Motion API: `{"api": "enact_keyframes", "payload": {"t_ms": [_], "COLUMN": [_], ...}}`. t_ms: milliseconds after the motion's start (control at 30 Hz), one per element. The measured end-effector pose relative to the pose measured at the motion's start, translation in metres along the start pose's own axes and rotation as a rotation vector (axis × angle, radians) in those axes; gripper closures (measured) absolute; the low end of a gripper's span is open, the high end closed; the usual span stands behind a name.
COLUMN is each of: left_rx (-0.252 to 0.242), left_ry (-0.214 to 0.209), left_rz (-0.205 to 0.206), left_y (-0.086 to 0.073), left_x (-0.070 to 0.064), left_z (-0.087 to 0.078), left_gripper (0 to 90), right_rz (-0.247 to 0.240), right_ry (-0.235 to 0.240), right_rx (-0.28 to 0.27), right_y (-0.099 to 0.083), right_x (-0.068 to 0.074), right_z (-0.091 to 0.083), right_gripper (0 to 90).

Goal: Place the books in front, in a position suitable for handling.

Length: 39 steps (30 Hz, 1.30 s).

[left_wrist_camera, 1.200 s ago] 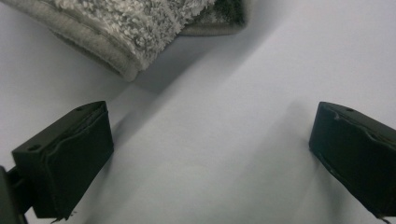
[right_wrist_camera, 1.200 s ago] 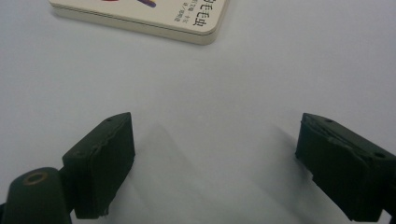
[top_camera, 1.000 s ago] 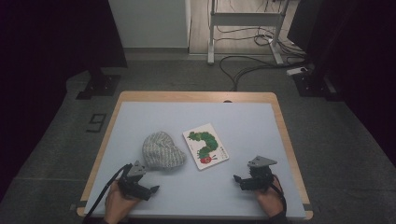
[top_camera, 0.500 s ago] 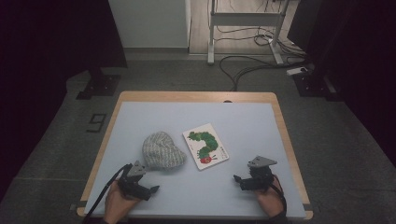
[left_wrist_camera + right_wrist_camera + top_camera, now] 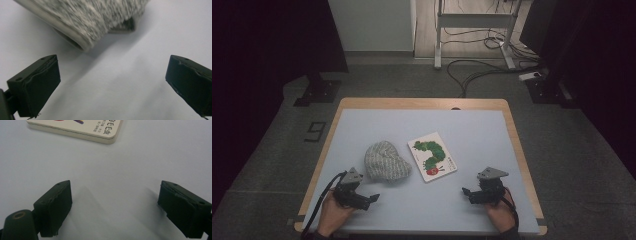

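Beside hat (image 5: 385, 161), book (image 5: 433, 155) diagonal

Pale blue tabletop (image 5: 422, 125) with light wooden edging, set on grey carpeted floor (image 5: 572, 150). Beyond far edge: white cabinet panel (image 5: 372, 25), metal-legged stand (image 5: 472, 30) over strip of wooden flooring, black cables (image 5: 477, 75) trailing across carpet. Dark curtains (image 5: 262, 45) along both sides. Dim light, room edges in deep shadow.

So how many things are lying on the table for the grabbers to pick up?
2. A grey knitted hat lies left of the middle, near the left gripper. A picture book with a green caterpillar lies beside it, toward the right gripper.
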<state>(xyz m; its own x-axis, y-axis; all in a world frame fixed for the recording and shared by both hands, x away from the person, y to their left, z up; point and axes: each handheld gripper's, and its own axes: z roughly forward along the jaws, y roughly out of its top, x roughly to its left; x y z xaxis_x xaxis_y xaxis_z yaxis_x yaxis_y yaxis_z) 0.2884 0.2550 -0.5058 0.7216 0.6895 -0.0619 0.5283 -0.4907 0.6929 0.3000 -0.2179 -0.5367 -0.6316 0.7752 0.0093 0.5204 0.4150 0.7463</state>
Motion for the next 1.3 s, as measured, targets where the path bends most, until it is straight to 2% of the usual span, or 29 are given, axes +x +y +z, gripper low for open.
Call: {"api": "enact_keyframes", "payload": {"t_ms": [133,333,633,800,1000,1033,1133,1300], "left_rx": [-0.001,0.010,0.026,0.023,0.055,0.084,0.137,0.162], "left_ry": [0.027,0.003,0.003,0.006,0.002,-0.010,-0.006,-0.037], "left_rz": [0.021,0.030,0.094,0.099,0.091,0.095,0.103,0.094], "left_y": [0.011,0.039,0.078,0.093,0.097,0.095,0.090,0.084], "left_x": [0.003,0.005,0.004,0.006,0.012,0.014,0.017,0.020], "left_z": [-0.011,-0.019,-0.006,0.007,0.026,0.034,0.048,0.058], "left_gripper": [0.0,0.0,0.0,2.8,6.9,8.8,9.3,13.0], "right_rz": [0.000,-0.001,0.000,-0.001,0.000,0.000,-0.001,0.000], "right_ry": [0.000,-0.001,0.001,0.001,0.001,0.001,0.001,0.001], "right_rx": [0.000,0.000,0.000,0.000,0.000,0.000,0.000,0.000], "right_y": [0.000,0.000,0.000,0.000,0.000,0.000,0.000,0.000], "right_x": [0.000,0.000,0.000,0.000,0.000,0.000,0.000,0.000], "right_z": [0.000,0.000,0.000,0.000,0.000,0.000,0.000,0.000], "right_gripper": [11.4,11.5,11.5,11.4,11.4,11.4,11.4,11.4]}}
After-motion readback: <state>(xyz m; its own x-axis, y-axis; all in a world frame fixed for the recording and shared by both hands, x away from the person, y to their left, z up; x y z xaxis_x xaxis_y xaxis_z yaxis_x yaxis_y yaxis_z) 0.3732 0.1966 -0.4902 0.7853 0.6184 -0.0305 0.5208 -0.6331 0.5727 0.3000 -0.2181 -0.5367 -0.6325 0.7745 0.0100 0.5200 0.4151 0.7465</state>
